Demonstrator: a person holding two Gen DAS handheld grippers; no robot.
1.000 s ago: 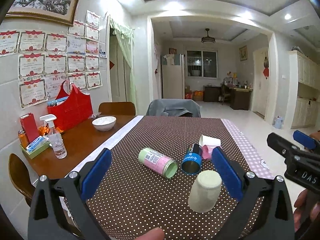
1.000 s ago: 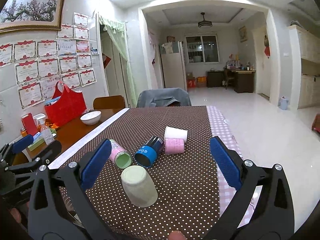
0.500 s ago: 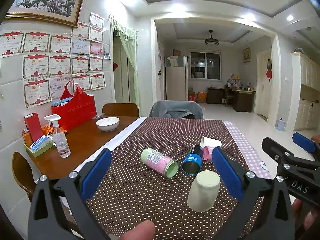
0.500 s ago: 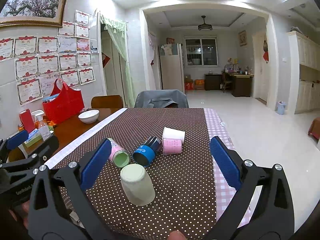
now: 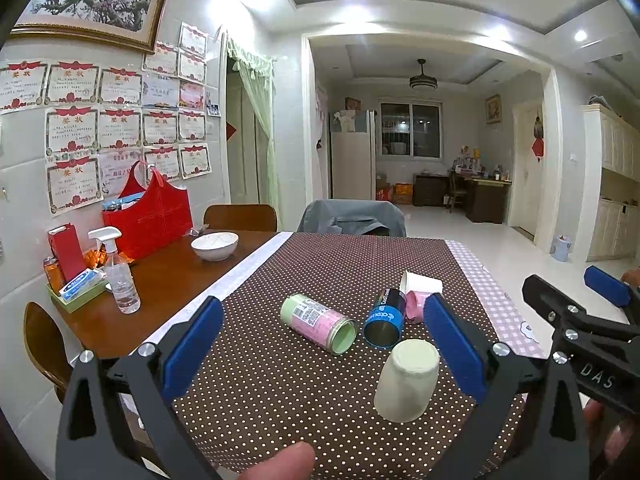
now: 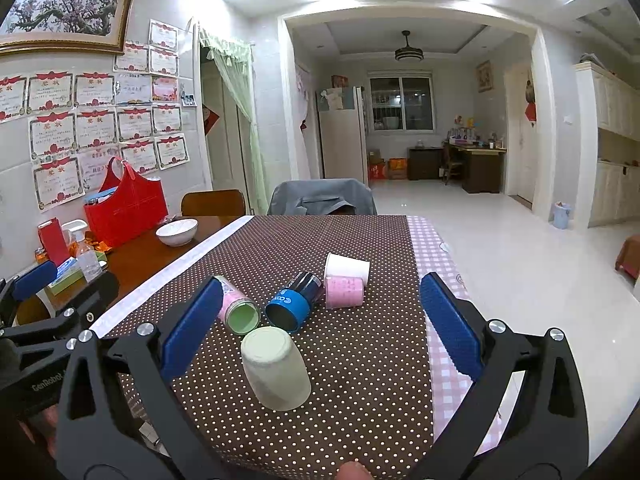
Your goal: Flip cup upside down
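A pale green cup (image 5: pixel 408 380) stands upside down on the dotted brown tablecloth (image 5: pixel 280 380); it also shows in the right wrist view (image 6: pixel 276 368). Behind it lie a pink and green cup (image 5: pixel 318 322), a blue cup (image 5: pixel 385 318) and a pink cup (image 6: pixel 345 292) on their sides, and a white cup (image 6: pixel 346 267). My left gripper (image 5: pixel 320 344) is open and empty, above the near table edge. My right gripper (image 6: pixel 316 326) is open and empty, with the pale green cup between and ahead of its fingers.
A white bowl (image 5: pixel 215 245), a spray bottle (image 5: pixel 120 276) and a red bag (image 5: pixel 150 216) stand on the bare wood at the left. A chair with a grey cover (image 5: pixel 352 218) is at the far end. The right gripper shows at the right of the left wrist view (image 5: pixel 592 320).
Both grippers have lifted and pulled back slightly from the table. The cups have not moved.
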